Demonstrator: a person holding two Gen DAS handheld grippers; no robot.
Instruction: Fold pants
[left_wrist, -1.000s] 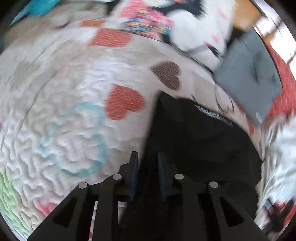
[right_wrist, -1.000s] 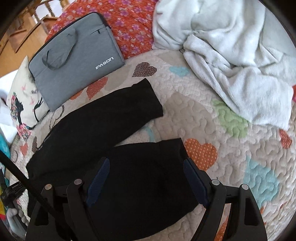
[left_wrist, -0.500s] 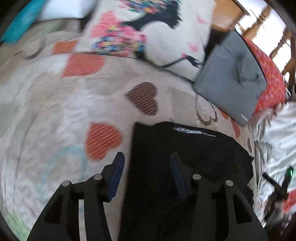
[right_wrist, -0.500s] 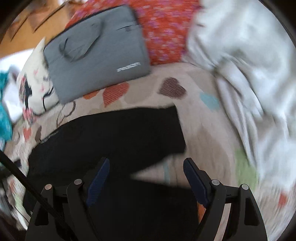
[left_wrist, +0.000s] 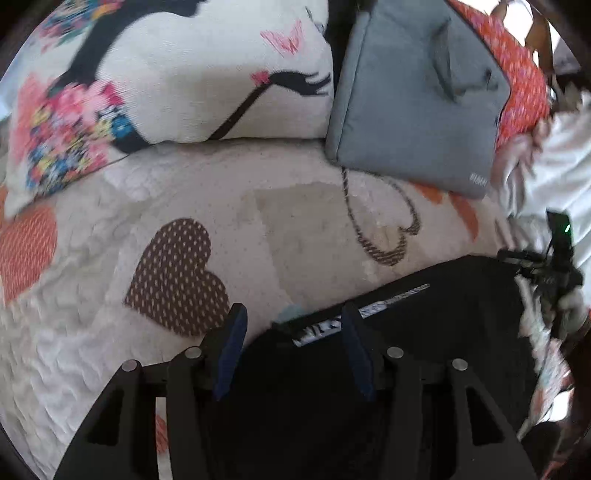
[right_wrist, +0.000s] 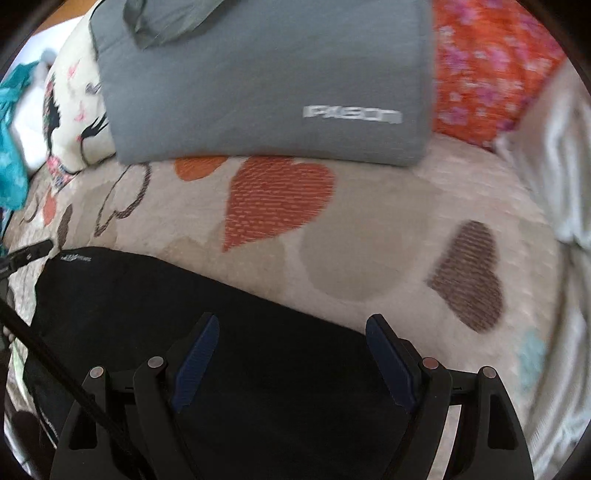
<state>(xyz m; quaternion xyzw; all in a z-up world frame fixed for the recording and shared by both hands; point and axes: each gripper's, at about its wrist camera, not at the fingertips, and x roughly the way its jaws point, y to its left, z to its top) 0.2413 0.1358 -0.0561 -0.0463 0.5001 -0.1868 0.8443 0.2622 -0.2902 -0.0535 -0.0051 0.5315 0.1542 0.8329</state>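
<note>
Both our tongs, left (left_wrist: 291, 332) and right (right_wrist: 291, 343), gape empty over the black pants (right_wrist: 155, 295); grabbing one layer could undo folds.

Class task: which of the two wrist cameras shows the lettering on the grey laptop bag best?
The right wrist view: the grey laptop bag fills the top of the picture, with its white logo facing the camera, though blurred. In the left wrist view the bag sits off to one side and the logo is only a tiny smear at its corner.
</note>
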